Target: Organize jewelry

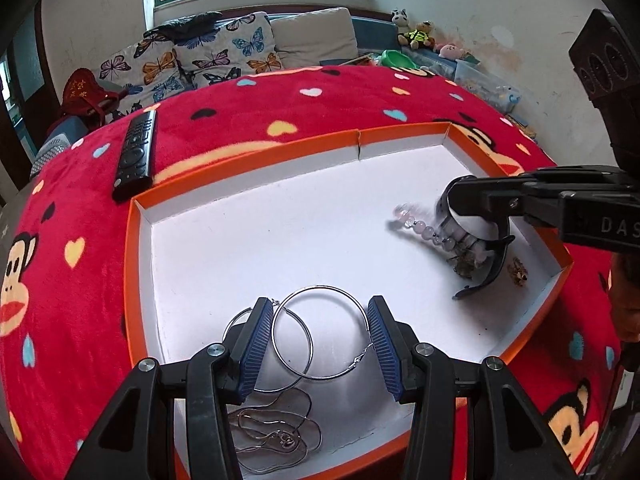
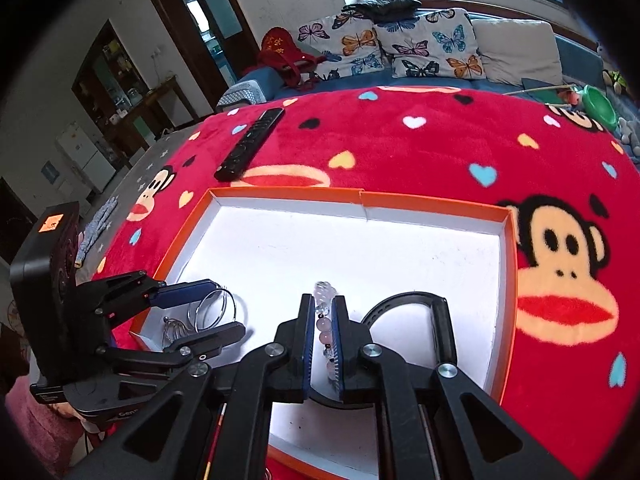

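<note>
Right wrist, bead bracelet (image 2: 325, 330) between fingers (image 2: 307, 340) (clamped)

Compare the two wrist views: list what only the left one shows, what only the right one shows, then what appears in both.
Only the left wrist view: the small gold piece in the tray's corner and the stuffed toys by the wall.

Only the right wrist view: the doorway and the white cabinet.

Both: the orange tray, hoop earrings, bead bracelet clamped in the right gripper, black watch strap, remote.
</note>
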A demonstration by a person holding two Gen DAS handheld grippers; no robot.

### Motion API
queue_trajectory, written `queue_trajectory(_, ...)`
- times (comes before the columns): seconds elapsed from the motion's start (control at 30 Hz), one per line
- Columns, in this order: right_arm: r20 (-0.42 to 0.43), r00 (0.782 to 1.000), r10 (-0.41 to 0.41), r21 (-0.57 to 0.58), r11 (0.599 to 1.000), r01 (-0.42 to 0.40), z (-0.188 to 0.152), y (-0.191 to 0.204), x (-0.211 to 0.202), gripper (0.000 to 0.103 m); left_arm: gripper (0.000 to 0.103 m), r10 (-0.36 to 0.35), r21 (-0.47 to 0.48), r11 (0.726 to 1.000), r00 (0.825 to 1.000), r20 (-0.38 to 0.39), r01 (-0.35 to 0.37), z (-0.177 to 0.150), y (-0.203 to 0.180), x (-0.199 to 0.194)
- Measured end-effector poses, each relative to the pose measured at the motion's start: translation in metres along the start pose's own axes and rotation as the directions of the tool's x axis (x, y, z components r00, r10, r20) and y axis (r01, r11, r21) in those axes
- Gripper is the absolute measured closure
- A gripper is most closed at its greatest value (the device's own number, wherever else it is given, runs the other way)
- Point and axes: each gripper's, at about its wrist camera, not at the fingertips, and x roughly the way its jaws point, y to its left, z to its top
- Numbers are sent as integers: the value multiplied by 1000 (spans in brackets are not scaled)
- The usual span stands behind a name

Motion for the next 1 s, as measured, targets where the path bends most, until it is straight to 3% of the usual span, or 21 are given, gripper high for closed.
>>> queue_trajectory(0.27, 12, 1000, -16, -16, 1000, 16, -3, 5, -15, 82, 50, -6, -15, 1000, 1000, 9, 6, 0, 1, -8)
queue_trajectory(0.57, 13, 999, -48, -120, 992, 50, -32, 37, -62, 82, 48, 26, 4, 1000, 995, 92, -26, -20, -15, -83)
queue_trajectory(0.8, -4, 996, -92, -204, 975, 90, -69, 56, -76, 82, 48, 56, -21, 998, 992, 112, -54, -68, -21, -136)
queue_trajectory(1.0, -38, 993, -113, -266, 959, 99, -111, 66, -66, 82, 48, 51, -53, 998, 993, 107, -45, -120, -19, -157)
